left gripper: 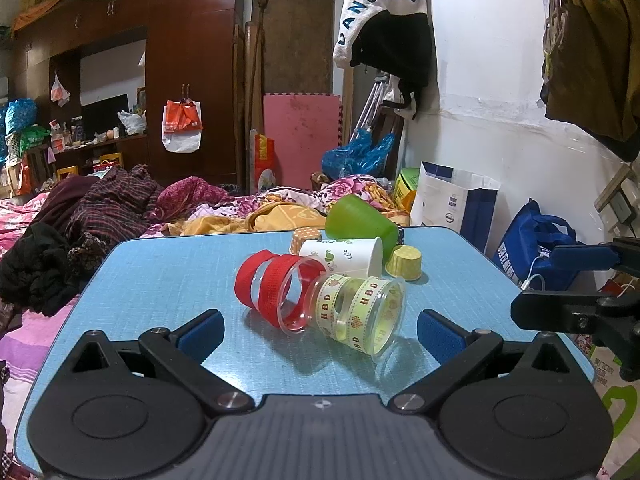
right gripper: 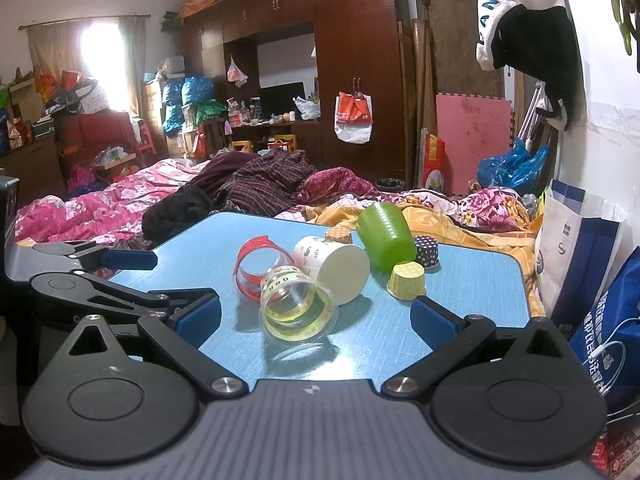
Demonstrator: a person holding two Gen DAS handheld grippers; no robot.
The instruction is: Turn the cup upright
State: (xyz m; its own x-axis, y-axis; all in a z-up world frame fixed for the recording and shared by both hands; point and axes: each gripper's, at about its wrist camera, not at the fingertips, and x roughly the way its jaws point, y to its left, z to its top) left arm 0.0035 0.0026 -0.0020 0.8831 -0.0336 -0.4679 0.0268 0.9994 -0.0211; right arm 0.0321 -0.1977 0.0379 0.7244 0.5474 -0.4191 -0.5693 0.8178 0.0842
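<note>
Several cups lie tipped in a cluster on the blue table (left gripper: 168,280) (right gripper: 472,300). A clear cup with yellow HBD tape (left gripper: 360,314) (right gripper: 296,306) lies on its side nearest me. Behind it lie a clear cup with red tape (left gripper: 276,286) (right gripper: 256,268), a white paper cup (left gripper: 344,258) (right gripper: 332,268) and a green plastic cup (left gripper: 360,220) (right gripper: 386,236). My left gripper (left gripper: 320,332) is open, just short of the yellow-taped cup. My right gripper (right gripper: 316,320) is open, with that cup between its fingers' line. Each gripper shows in the other's view, the right one (left gripper: 580,284) and the left one (right gripper: 132,280).
Small muffin cups stand upside down: yellow (left gripper: 404,262) (right gripper: 408,280), orange dotted (left gripper: 306,238) (right gripper: 338,235), dark dotted (right gripper: 426,251). A bed with piled clothes (left gripper: 100,208) lies behind the table. Bags (left gripper: 452,200) (right gripper: 580,260) stand against the right wall.
</note>
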